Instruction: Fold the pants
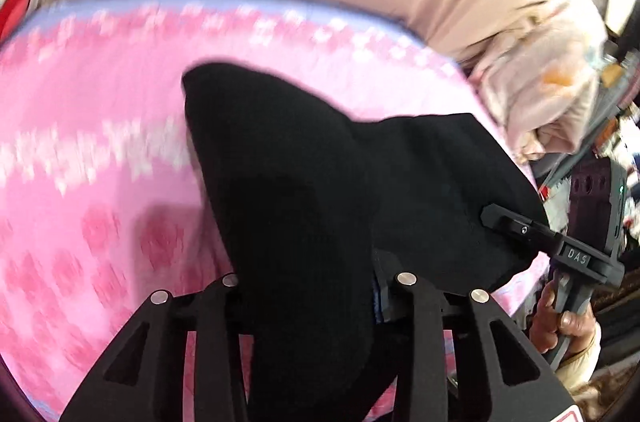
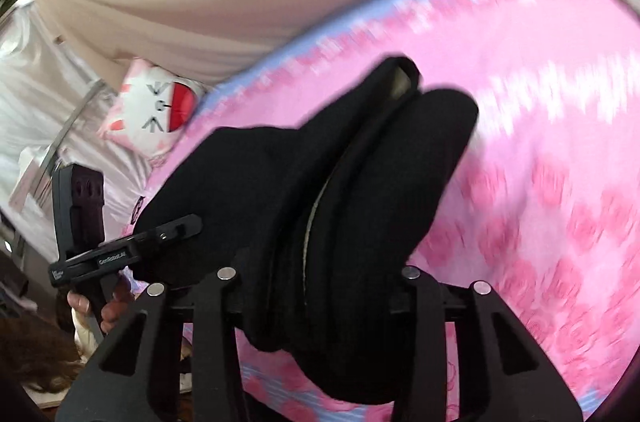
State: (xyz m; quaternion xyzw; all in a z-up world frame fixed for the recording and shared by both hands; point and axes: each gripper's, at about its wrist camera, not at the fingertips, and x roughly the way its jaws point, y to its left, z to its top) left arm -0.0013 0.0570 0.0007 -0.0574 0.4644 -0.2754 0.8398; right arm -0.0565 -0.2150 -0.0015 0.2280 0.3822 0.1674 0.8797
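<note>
Pants (image 1: 304, 206) bunch between both grippers' closed jaws, above pink bedspread (image 1: 100, 150).

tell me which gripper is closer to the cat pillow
Left. The left gripper, clamped on the black pants, is on the same side of the bed as the cat pillow. The right gripper holds the pants farther across the pink bedspread.
</note>
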